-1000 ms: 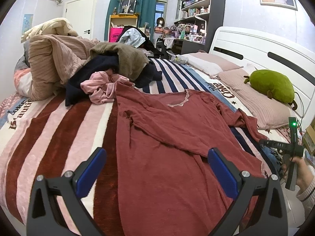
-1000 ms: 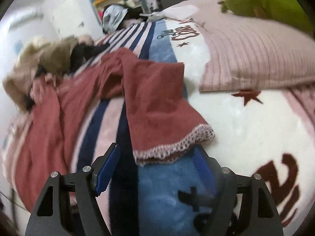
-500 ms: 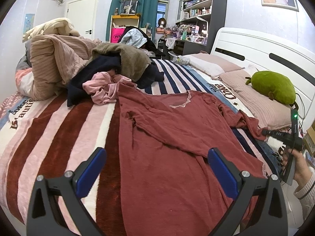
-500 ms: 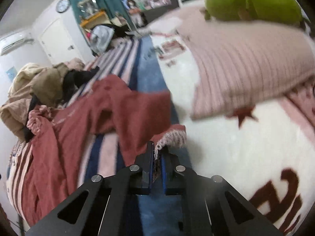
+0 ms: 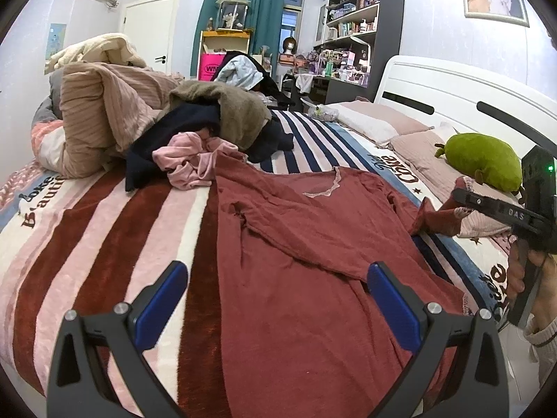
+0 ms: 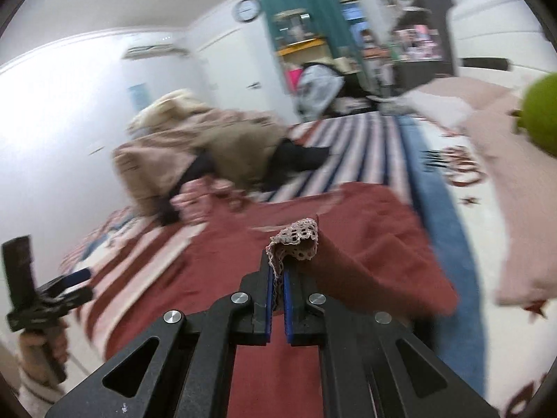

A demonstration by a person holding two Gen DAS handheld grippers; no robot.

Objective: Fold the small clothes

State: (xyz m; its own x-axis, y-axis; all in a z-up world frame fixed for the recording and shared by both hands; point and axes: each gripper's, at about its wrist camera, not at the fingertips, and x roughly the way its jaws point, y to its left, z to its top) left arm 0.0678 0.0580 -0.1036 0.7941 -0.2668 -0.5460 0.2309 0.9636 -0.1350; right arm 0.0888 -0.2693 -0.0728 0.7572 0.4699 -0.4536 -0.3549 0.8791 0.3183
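Red top's (image 5: 313,244) lace cuff (image 6: 296,237) is pinched in right tool (image 6: 277,278).

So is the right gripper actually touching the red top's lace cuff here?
Touching. The right wrist view shows the right gripper shut on the lace cuff of the red top, lace pinched between its blue pads and lifted off the bed.

— What colour was the top (image 5: 313,244)?
— Brick red, with pale pink lace (image 6: 296,237) at cuff and neckline.
— And the blanket (image 5: 87,244)?
— Striped maroon, pink and white, then navy and white farther off.
— The rest?
— A green plush (image 5: 482,160), pink ribbed pillows (image 5: 417,156), blue pads (image 5: 391,306) on black fingers.
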